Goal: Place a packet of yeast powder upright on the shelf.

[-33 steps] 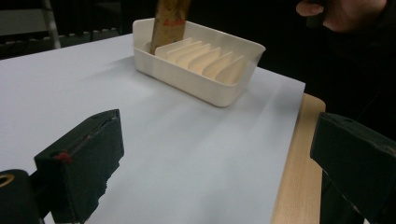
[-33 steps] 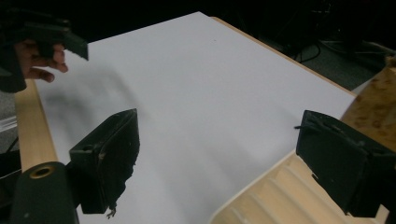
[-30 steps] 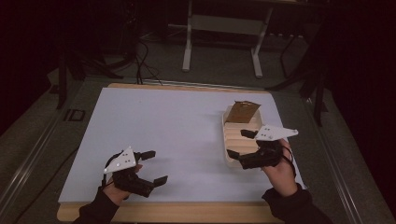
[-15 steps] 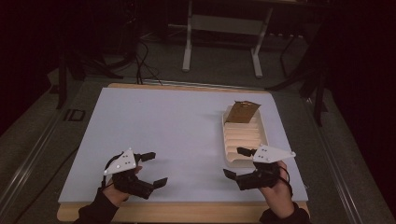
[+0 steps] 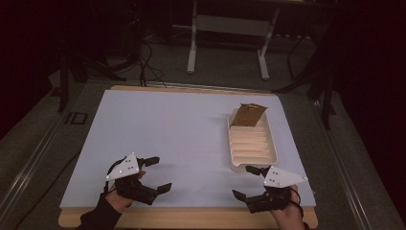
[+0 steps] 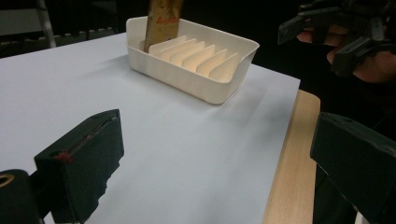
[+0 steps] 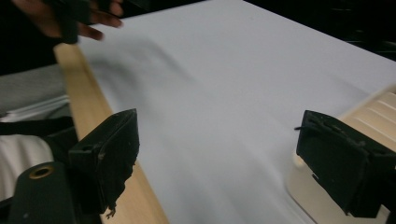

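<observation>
Now right gripper (image 5: 251, 182) has pulled back off the tray (image 5: 271, 149); both grippers, left (image 5: 158, 174) included, gape wide, empty. Tray runs near-to-far.

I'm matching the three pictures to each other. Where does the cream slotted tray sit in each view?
High view: tray right of centre, near the right gripper.
Left gripper view: tray at upper centre.
Right gripper view: its corner at lower right, behind the jaw.
Shared landmark: the table's wooden front edge.
</observation>
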Demonstrator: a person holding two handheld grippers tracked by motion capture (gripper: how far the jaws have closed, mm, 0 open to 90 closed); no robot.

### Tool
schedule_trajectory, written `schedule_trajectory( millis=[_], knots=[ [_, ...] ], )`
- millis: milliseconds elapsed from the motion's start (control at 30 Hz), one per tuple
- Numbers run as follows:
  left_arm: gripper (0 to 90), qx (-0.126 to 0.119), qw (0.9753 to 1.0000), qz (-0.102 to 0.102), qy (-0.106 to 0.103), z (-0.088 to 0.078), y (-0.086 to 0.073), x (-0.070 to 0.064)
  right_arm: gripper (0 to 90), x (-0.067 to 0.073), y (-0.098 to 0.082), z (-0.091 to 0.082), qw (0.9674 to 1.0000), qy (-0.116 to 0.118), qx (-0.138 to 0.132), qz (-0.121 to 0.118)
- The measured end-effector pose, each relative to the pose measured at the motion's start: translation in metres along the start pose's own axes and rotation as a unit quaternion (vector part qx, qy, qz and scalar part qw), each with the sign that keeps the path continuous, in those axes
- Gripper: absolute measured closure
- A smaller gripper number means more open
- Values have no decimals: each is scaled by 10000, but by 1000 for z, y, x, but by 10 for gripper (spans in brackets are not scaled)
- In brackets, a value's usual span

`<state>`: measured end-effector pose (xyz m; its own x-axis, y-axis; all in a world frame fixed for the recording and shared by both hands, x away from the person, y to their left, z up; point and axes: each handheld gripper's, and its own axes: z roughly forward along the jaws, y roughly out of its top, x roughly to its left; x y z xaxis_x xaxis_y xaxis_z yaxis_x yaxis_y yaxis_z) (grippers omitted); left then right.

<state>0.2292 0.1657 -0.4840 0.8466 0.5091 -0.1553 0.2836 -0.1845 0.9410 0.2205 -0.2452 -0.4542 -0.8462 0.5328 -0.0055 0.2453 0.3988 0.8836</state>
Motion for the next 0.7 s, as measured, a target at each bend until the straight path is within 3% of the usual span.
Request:
schedule_trajectory(
  millis=[67,333,533,700],
  knots=[
    [34,10,10000,-6,-4,0,0,0,131,-1,-4,1,9999,38,44,107],
    [34,55,10000,-15,-26,2,-3,0,132,0,-17,3,9998,-54,211,1],
    [34,55,10000,-22,-42,3,-3,-1,134,-2,-22,4,9995,69,277,104],
    [34,90,9999,2,-57,5,-4,-1,135,0,-21,6,9995,115,296,-17]
  ],
)
